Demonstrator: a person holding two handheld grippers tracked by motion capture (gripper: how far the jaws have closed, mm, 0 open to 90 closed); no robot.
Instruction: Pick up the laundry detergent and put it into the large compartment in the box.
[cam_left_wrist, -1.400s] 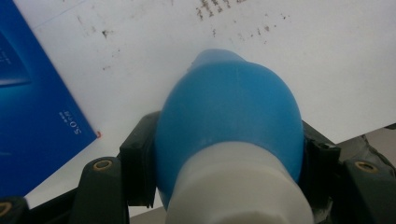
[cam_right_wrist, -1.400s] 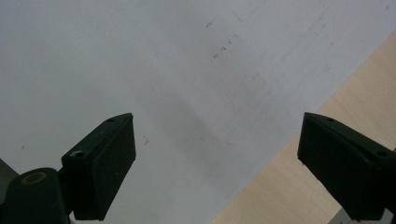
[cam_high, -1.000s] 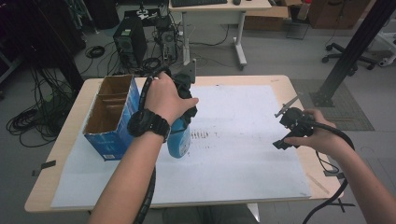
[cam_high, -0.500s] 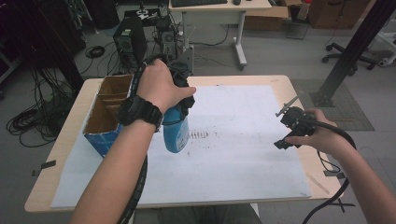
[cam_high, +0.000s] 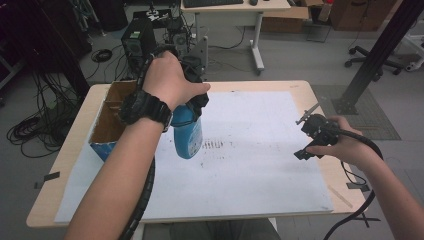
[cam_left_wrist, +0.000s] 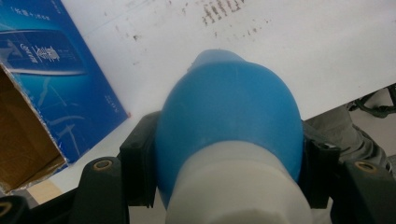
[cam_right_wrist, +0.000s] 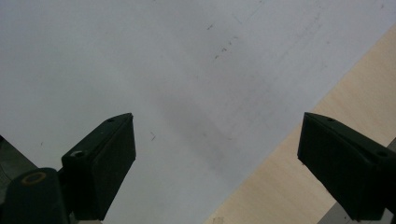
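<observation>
The left gripper (cam_high: 192, 107) is pinching a blue bottle (cam_high: 187, 136) by its neck, hanging below the jaws beside the open box (cam_high: 107, 120), where it may be slipping free, while the right gripper (cam_high: 312, 135) is idling with jaws spread.

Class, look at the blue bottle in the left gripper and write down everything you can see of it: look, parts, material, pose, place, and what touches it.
The blue bottle looks like smooth, glossy plastic, with a rounded blue body and a white section nearest the left gripper's camera. The left gripper clamps it near its top, a black jaw on each side. It hangs roughly upright in the air above the white sheet, beside the open cardboard box, touching neither. Any label is too blurred to read.
</observation>
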